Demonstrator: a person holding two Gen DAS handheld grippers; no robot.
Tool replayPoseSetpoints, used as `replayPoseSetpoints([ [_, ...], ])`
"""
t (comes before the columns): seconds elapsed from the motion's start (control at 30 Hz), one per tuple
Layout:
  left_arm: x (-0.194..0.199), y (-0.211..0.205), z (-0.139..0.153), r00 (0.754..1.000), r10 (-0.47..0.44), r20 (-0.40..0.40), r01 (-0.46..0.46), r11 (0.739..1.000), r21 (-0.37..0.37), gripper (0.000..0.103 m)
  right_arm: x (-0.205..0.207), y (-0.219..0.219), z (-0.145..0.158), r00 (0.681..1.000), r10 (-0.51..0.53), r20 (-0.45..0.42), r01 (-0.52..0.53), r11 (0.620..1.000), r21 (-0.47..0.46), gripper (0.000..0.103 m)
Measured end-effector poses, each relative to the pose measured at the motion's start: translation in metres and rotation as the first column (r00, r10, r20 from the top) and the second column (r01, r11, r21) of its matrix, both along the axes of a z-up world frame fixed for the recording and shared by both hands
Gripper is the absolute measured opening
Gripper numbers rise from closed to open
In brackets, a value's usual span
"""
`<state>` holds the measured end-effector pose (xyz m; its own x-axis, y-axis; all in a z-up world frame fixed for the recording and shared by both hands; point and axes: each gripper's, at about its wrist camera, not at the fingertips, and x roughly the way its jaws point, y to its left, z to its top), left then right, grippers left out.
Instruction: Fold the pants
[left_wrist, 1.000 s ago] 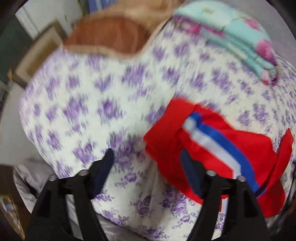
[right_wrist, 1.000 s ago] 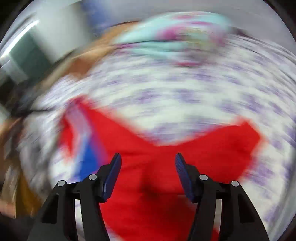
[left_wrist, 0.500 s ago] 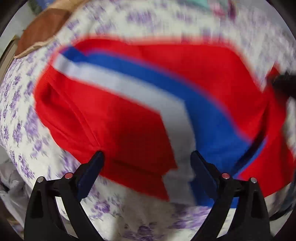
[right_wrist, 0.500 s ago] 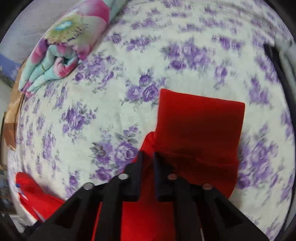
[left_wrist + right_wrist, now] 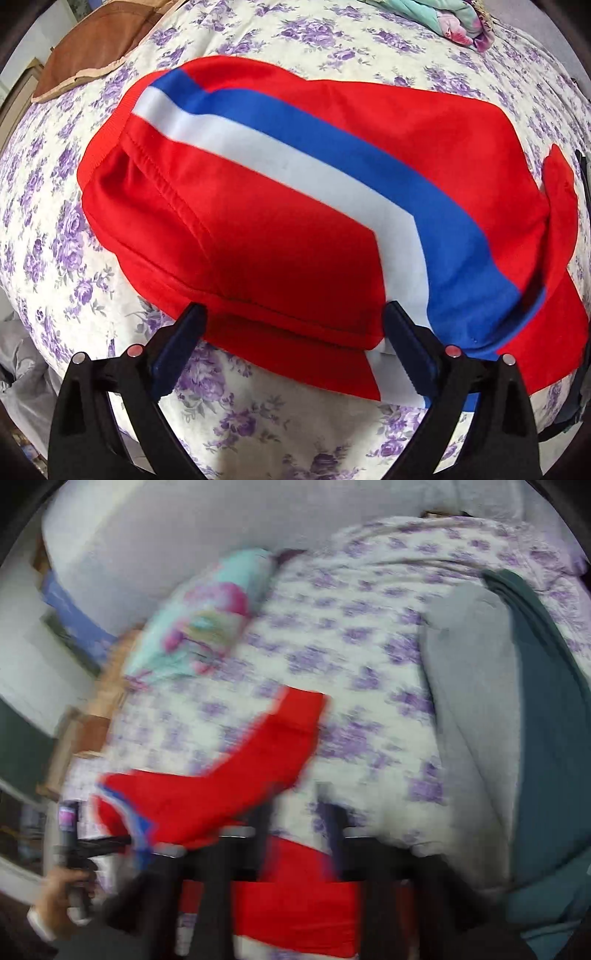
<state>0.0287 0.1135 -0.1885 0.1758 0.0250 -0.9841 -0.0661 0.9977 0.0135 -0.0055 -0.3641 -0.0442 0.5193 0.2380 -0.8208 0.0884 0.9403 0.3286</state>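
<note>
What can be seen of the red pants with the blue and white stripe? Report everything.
The red pants with the blue and white stripe look like smooth knit sportswear. They lie partly folded on the purple-flowered bedsheet, layers stacked at the near edge, a ribbed band at the far left end. The side stripe bends along the top layer. The open left gripper straddles the near edge without pressing. In the blurred right wrist view one leg end stretches away across the sheet.

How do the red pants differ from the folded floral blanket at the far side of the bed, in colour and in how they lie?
The red pants are plain red with one white and one blue stripe; the folded floral blanket is pale teal with pink flowers. The red pants lie spread out in the middle of the bed, near the left claw; the blanket sits as a thick bundle at the far edge. Both rest on the purple-flowered sheet.
</note>
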Motion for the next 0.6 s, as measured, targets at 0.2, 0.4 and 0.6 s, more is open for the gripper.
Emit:
replayPoseSetpoints([
  [0.2,0.002,-0.012,0.005,0.999,0.038,0.020,-0.038,0.999,-0.020,0.094,0.064,0.046,-0.042,0.996,-0.037,-0.076,0.038,0.999,0.014,0.066],
  [0.4,-0.016,-0.031,0.007,0.998,0.012,0.064,-0.011,1.000,-0.022,0.094,0.136,0.098,-0.078,0.978,-0.114,-0.176,0.105,0.993,-0.057,0.067],
  [0.6,-0.028,-0.032,-0.005,0.996,0.051,0.077,-0.048,0.998,-0.045,0.097,0.168,0.131,-0.122,0.931,-0.164,-0.327,0.068,0.956,-0.286,0.074],
])
